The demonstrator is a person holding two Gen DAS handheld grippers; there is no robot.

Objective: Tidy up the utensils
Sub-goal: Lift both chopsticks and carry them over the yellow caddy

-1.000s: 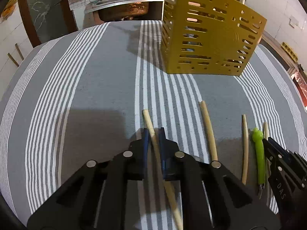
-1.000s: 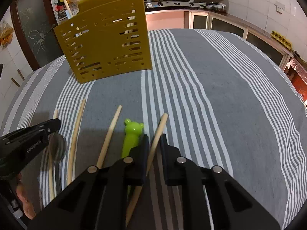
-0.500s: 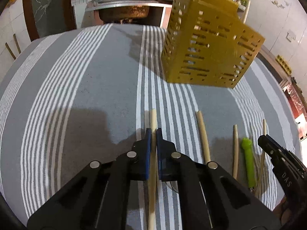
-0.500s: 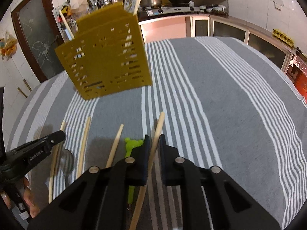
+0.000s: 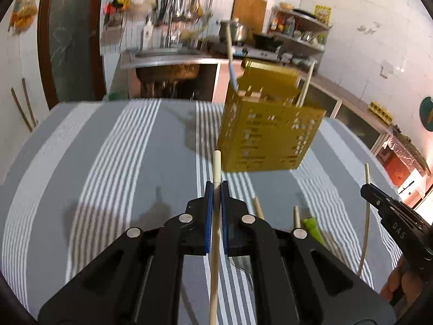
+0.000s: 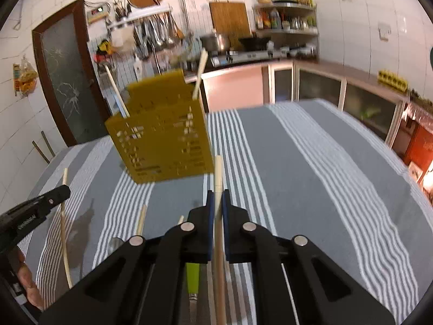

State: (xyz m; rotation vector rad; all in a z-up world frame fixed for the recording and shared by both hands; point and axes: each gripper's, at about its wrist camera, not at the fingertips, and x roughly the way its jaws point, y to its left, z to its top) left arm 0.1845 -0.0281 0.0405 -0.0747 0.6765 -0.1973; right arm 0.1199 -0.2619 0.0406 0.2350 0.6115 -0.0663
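We are at the carrying step: each hand has picked one chopstick off the striped tablecloth (image 5: pixel 108 162) and now has to bring it to the yellow utensil holder (image 5: pixel 268 138). The left gripper (image 5: pixel 216 189) is clamped on a pale wooden chopstick (image 5: pixel 216 162), whose blunt end juts a little way past the blue pads (image 5: pixel 208 203) and points toward the holder's near lower corner. The right gripper (image 6: pixel 218 197) is likewise shut on its own chopstick (image 6: pixel 218 170), the tip lined up just beside the holder's right edge in that view. The holder stands ahead of both grippers, near but apart from both tips, and already has a couple of sticks leaning upright in it. We judge the next move calls for lifting each stick above the holder's rim, tipping it toward vertical, and releasing it over an open compartment; which compartment we cannot tell. Left on the cloth below lie two more loose chopsticks (image 5: pixel 296 214) and a green-handled utensil (image 6: pixel 192 276), so the sorting is only partly done.
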